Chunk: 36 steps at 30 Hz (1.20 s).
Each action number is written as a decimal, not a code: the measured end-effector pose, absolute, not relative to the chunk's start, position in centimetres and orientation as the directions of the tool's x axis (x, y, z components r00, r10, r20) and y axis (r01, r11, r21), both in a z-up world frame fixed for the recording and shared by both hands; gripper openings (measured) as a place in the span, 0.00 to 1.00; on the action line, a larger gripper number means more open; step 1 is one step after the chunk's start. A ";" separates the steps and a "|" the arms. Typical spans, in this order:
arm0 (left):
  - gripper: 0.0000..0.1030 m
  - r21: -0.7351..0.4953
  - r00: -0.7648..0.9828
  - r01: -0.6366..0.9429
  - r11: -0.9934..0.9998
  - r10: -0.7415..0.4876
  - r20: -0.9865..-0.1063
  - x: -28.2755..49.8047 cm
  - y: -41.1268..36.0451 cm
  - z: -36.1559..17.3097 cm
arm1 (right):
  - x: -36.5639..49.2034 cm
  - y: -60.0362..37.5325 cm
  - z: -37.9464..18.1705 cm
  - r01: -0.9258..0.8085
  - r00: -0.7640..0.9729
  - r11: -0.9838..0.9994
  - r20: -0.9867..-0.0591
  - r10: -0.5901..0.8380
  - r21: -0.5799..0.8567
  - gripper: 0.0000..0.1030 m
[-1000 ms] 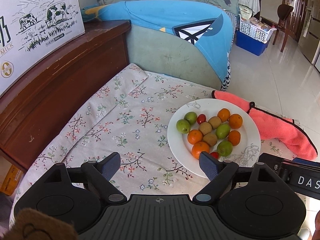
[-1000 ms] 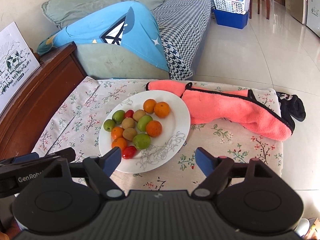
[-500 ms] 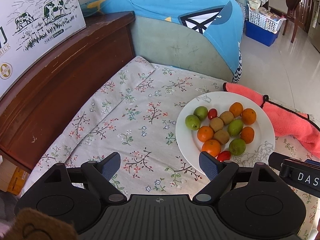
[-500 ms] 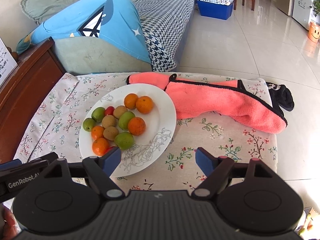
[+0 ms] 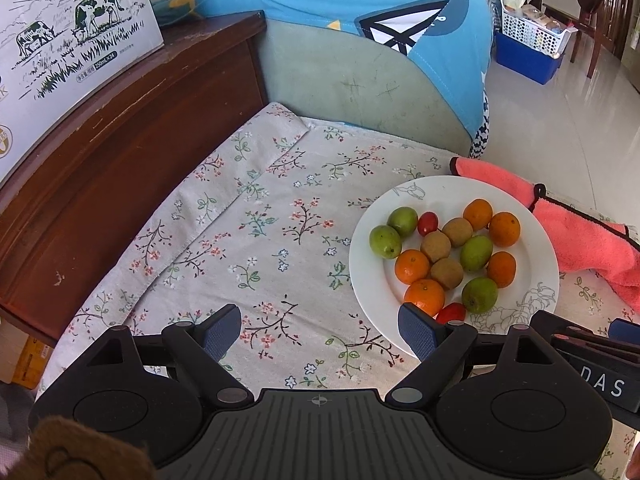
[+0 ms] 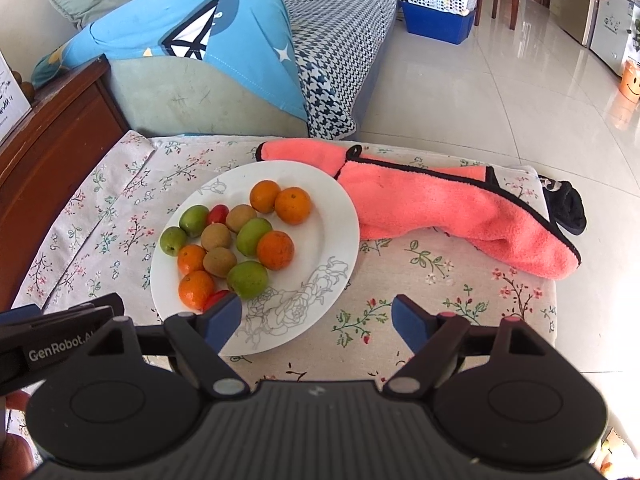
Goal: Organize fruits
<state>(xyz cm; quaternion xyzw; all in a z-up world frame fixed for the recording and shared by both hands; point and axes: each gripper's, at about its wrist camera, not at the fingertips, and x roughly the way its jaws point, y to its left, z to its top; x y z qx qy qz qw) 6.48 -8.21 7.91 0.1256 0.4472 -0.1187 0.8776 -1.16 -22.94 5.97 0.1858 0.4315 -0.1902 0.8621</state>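
Observation:
A white plate (image 5: 540, 240) (image 6: 336, 216) on the floral tablecloth holds several oranges (image 5: 412, 266) (image 6: 292, 205), green fruits (image 5: 385, 241) (image 6: 248, 279), brown kiwis (image 5: 447, 273) (image 6: 216, 237) and two red cherry tomatoes (image 5: 428, 223) (image 6: 218, 214). My left gripper (image 5: 320, 328) is open and empty, above the cloth left of the plate's near rim. My right gripper (image 6: 316, 320) is open and empty, over the plate's near right rim.
A pink towel (image 6: 440, 208) (image 5: 580, 232) lies right of the plate, with a black cloth (image 6: 566, 204) at its far end. A wooden cabinet (image 5: 100, 168) with a milk carton box (image 5: 60, 48) borders the left. A sofa with a blue cover (image 6: 200, 52) stands behind.
Both grippers have shifted slightly toward the table and the plate looks a little closer. Jaws stay open. No fruit has moved.

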 end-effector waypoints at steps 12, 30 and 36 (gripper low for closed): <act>0.85 0.082 0.536 0.320 0.944 -0.109 -0.837 7.1 -8.4 7.3 | -0.7 -23.0 5.7 0.489 0.548 0.859 -0.819 -0.172 0.147 0.80; 0.85 0.097 0.536 0.318 0.943 -0.094 -0.839 7.3 -8.9 6.9 | -0.2 -23.2 5.3 0.494 0.545 0.857 -0.820 -0.177 0.144 0.80; 0.85 0.107 0.540 0.315 0.943 -0.085 -0.837 7.2 -8.8 6.8 | -0.2 -23.0 5.2 0.490 0.545 0.861 -0.819 -0.180 0.137 0.80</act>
